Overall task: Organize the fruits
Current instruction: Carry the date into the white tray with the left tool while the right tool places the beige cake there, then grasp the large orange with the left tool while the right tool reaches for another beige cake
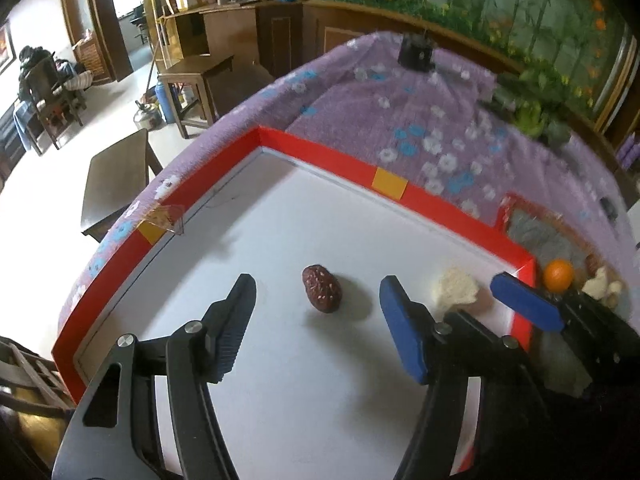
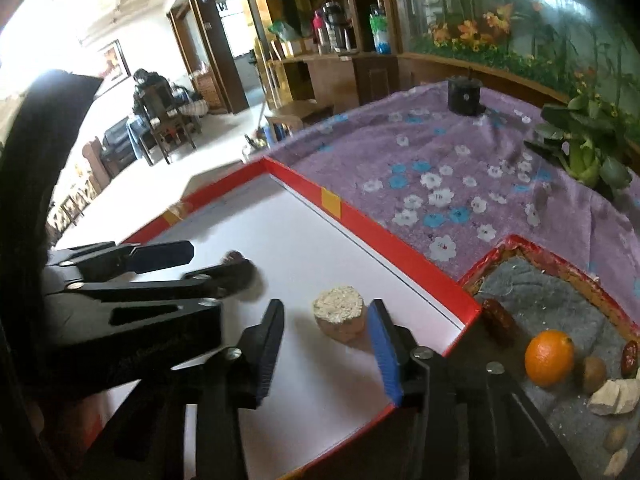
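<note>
A dark red date (image 1: pixel 321 289) lies on the white tray floor (image 1: pixel 304 216), just ahead of my open left gripper (image 1: pixel 316 294), between its fingers and untouched. A pale round cake-like piece (image 2: pixel 339 313) lies on the same tray; my right gripper (image 2: pixel 326 320) is open around it, blue pad close on its right side. The piece also shows in the left wrist view (image 1: pixel 456 286). An orange (image 2: pixel 549 357) sits in a second tray with grey lining (image 2: pixel 552 300), with dates (image 2: pixel 498 320), small brown fruits and pale chunks (image 2: pixel 614 394).
The white tray has a red rim (image 2: pixel 384 228) with yellow tape patches. Both trays rest on a purple flowered cloth (image 2: pixel 460 168). A black object (image 2: pixel 464 94) and leafy greens (image 2: pixel 580 140) stand farther back. Wooden furniture stands beyond the table edge.
</note>
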{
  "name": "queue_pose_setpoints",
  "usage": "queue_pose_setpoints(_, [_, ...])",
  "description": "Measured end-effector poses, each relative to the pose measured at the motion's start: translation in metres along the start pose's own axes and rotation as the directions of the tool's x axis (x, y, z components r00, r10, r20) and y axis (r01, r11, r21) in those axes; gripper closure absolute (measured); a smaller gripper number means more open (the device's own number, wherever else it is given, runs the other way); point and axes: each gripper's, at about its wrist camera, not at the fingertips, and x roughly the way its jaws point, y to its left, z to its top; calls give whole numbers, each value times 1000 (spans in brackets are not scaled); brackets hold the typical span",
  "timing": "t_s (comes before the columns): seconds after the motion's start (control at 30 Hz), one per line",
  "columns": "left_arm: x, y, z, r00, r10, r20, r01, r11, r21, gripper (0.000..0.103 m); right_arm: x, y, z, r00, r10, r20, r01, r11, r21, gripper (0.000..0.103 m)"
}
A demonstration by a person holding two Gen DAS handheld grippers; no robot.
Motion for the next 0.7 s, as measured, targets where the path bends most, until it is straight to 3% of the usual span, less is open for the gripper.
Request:
queue_pose_setpoints(0.33, [-36,-27,-20,998,-53,38,51,998,45,38,-72,-10,-28,995,-48,90,46,999,25,53])
queue_pose_setpoints(0.7, [-54,-95,-47,989,-149,18,144,977,155,38,-142,-72,-97,978,-195,68,182,970,159,52])
